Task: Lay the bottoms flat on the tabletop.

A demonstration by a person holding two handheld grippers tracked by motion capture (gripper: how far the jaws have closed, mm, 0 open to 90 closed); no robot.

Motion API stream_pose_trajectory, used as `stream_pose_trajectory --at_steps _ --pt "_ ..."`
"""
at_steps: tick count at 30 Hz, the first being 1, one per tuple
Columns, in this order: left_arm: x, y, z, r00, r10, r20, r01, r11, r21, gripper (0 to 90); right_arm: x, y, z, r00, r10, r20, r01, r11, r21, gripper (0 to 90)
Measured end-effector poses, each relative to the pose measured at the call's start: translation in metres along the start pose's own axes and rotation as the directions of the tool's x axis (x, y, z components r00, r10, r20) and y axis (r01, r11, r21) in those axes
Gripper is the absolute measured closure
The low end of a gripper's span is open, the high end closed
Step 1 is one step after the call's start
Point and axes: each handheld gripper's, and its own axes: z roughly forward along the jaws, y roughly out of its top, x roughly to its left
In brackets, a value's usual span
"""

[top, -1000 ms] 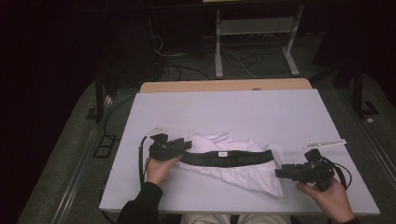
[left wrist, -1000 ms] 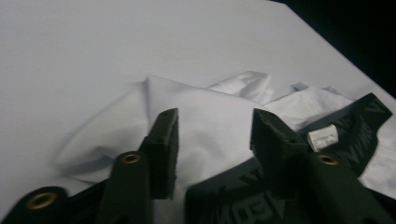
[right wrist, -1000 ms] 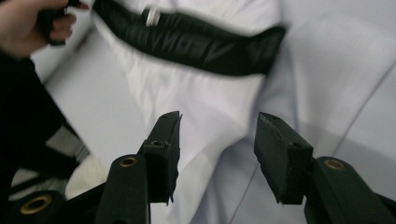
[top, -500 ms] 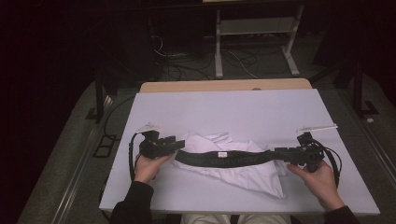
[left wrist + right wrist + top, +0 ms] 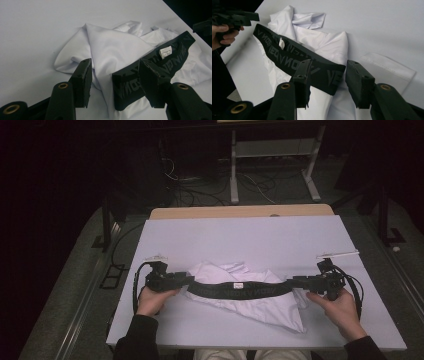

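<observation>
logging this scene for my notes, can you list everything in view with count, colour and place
underwear: one, white, crumpled at the near middle of the table
waistband: one, black with grey lettering, stretched sideways between both grippers
label: one, white, on the waistband's middle
table: one, pale lilac top
wooden board: one, tan, at the table's far edge
metal frame: one, grey, on the dark floor behind
left hand-held gripper: one, black, at the waistband's left end
right hand-held gripper: one, black, at its right end
</observation>
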Motion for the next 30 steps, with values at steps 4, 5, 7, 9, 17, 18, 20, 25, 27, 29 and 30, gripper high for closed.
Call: stream_pose_trajectory --at_steps 4,5,7,9,17,18,20,25,27,29,30 --pt "0.002 0.000 0.001 0.9999 0.005 0.015 -0.005 0.9994 0.033 49.9 -0.001 0.000 0.000 1.0000 0.003 -0.006 -0.003 1.0000 0.004 55.8" --pt "0.002 -0.001 0.001 0.9997 0.002 0.024 -0.003 0.9990 0.044 50.6 -0.001 0.000 0.001 1.0000 0.003 -0.007 -0.003 1.0000 0.006 55.8" --pt "0.003 -0.001 0.001 0.9996 0.003 0.027 -0.005 0.9985 0.055 51.8 -0.001 0.000 0.001 0.9999 0.004 -0.010 -0.004 0.9999 0.009 55.8" --pt "0.004 -0.002 0.001 0.9995 0.005 0.032 -0.007 0.9976 0.069 52.4 0.000 0.000 0.002 0.9999 0.005 -0.013 -0.005 0.9999 0.012 55.8" --pt "0.005 -0.002 0.005 0.9974 0.021 0.068 -0.029 0.9921 0.122 62.4 0.000 0.000 0.005 0.9999 0.010 -0.011 -0.009 0.9997 0.023 56.2" --pt "0.005 -0.002 0.005 0.9974 0.021 0.068 -0.029 0.9921 0.122 63.8 -0.001 -0.001 0.006 1.0000 0.008 -0.005 -0.008 0.9997 0.025 56.2" --pt "0.005 -0.003 0.007 0.9967 0.024 0.077 -0.034 0.9906 0.133 66.9 -0.002 -0.001 0.008 0.9999 0.015 0.000 -0.015 0.9993 0.036 56.4" --pt "0.003 -0.003 0.011 0.9947 0.037 0.096 -0.054 0.9832 0.174 74.5 -0.010 -0.004 0.013 0.9994 0.034 0.006 -0.034 0.9977 0.058 59.2" --pt "0.003 -0.003 0.012 0.9941 0.037 0.102 -0.054 0.9825 0.178 75.3 -0.010 -0.004 0.014 0.9993 0.039 0.000 -0.039 0.9976 0.058 61.0" --pt "0.003 -0.003 0.013 0.9923 0.033 0.119 -0.055 0.9798 0.192 78.9 -0.011 -0.004 0.016 0.9980 0.051 -0.037 -0.048 0.9961 0.074 71.9" --pt "0.003 -0.003 0.013 0.9920 0.037 0.121 -0.061 0.9783 0.198 80.3 -0.011 -0.004 0.017 0.9976 0.049 -0.048 -0.045 0.9956 0.082 74.7"
